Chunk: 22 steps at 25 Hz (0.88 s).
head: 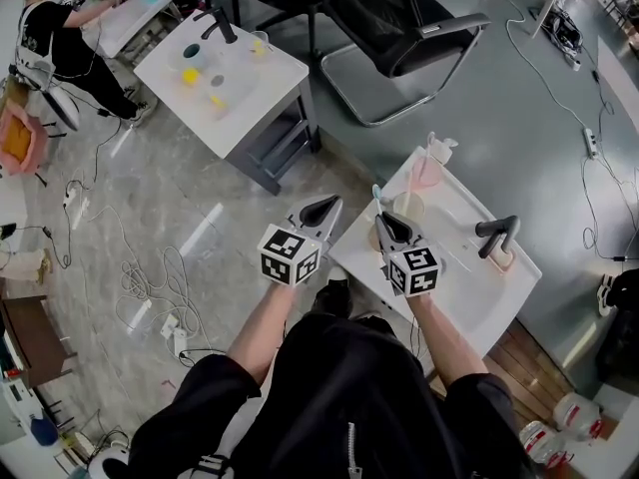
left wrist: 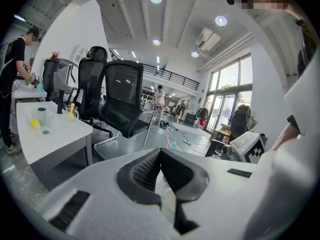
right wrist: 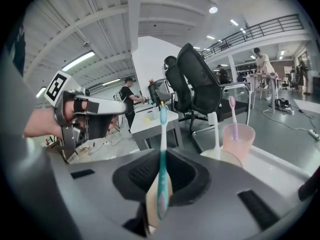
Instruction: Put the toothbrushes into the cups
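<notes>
My right gripper (head: pixel 384 223) (right wrist: pixel 163 156) is shut on a teal toothbrush (right wrist: pixel 162 149), which stands upright with its bristle head (head: pixel 376 193) on top. It hovers at the near-left corner of the white sink table (head: pixel 469 297). Just beyond it stands a pale cup (head: pixel 407 206) (right wrist: pixel 222 156) holding a white toothbrush (right wrist: pixel 214 131). Behind that is a pink cup (head: pixel 427 173) (right wrist: pixel 239 138) with a pink toothbrush (right wrist: pixel 232 111). My left gripper (head: pixel 324 208) (left wrist: pixel 161 155) floats left of the table over the floor, jaws shut and empty.
A black faucet (head: pixel 496 234) rises at the sink table's right side. A second white table (head: pixel 225 73) with cups stands further back left, a black office chair (head: pixel 394 23) behind. Cables (head: pixel 140 287) lie on the floor at the left. A person (head: pixel 60 38) works far left.
</notes>
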Each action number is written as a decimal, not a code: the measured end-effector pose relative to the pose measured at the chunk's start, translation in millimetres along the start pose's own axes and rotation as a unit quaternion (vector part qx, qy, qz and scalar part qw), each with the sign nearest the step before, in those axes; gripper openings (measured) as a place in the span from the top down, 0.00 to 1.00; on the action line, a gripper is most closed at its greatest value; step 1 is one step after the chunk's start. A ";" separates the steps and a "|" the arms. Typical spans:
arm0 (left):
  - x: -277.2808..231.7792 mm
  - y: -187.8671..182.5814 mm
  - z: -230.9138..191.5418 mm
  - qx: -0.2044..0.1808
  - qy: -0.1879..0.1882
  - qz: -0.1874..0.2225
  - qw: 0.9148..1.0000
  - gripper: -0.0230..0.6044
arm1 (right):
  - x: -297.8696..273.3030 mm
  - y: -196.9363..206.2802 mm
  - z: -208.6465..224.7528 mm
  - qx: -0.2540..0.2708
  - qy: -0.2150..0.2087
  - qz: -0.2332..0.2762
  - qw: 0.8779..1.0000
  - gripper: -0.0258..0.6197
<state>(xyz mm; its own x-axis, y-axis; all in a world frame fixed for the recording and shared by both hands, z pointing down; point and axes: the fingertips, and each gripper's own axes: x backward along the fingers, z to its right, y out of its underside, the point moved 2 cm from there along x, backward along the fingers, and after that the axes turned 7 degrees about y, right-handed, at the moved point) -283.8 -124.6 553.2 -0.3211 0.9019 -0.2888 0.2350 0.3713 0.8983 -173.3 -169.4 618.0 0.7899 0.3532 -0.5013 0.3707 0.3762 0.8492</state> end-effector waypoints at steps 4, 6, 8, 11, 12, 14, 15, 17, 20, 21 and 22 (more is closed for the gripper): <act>-2.4 0.8 -0.6 0.001 0.003 0.000 1.000 0.96 | 1.1 6.5 3.6 -0.001 0.006 -0.011 1.000 0.89; -2.8 2.2 -0.9 0.001 0.004 0.000 1.000 0.96 | 1.1 9.9 3.9 0.003 0.008 -0.017 1.000 0.89; -3.7 2.8 -0.7 0.001 0.004 0.000 1.000 0.96 | 1.9 13.5 4.3 0.010 0.010 -0.024 1.000 0.89; -4.8 2.1 1.1 0.001 0.007 0.001 1.000 0.96 | 4.1 19.5 4.6 0.021 0.012 -0.036 0.999 0.90; -5.0 2.1 1.8 0.001 0.008 0.001 1.000 0.96 | 4.6 21.3 4.6 0.024 0.013 -0.039 0.999 0.90; -4.5 1.9 2.2 0.001 0.009 0.001 1.000 0.96 | 4.6 23.8 4.7 0.023 0.015 -0.045 0.999 0.90; -4.2 1.7 2.2 0.000 0.009 0.002 1.000 0.96 | 4.4 25.0 4.9 0.022 0.016 -0.047 0.999 0.89; -4.1 1.3 2.0 0.000 0.009 0.002 1.000 0.96 | 4.1 27.3 5.5 0.022 0.018 -0.053 0.998 0.89; -4.0 0.5 1.7 -0.001 0.009 0.002 1.000 0.96 | 3.8 30.0 6.3 0.024 0.020 -0.062 0.998 0.89; -3.7 0.4 1.7 -0.001 0.009 0.002 1.000 0.96 | 3.7 30.7 6.5 0.025 0.020 -0.064 0.997 0.89; -3.3 0.4 1.7 -0.001 0.009 0.002 1.000 0.96 | 3.6 31.1 6.4 0.025 0.021 -0.066 0.997 0.89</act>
<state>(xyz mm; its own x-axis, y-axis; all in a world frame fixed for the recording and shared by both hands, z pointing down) -281.1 -127.0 553.9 -0.3368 0.8993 -0.2790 0.2347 0.3671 0.9001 -155.8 -161.9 643.7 0.7123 0.3389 -0.6147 0.4949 0.3786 0.7822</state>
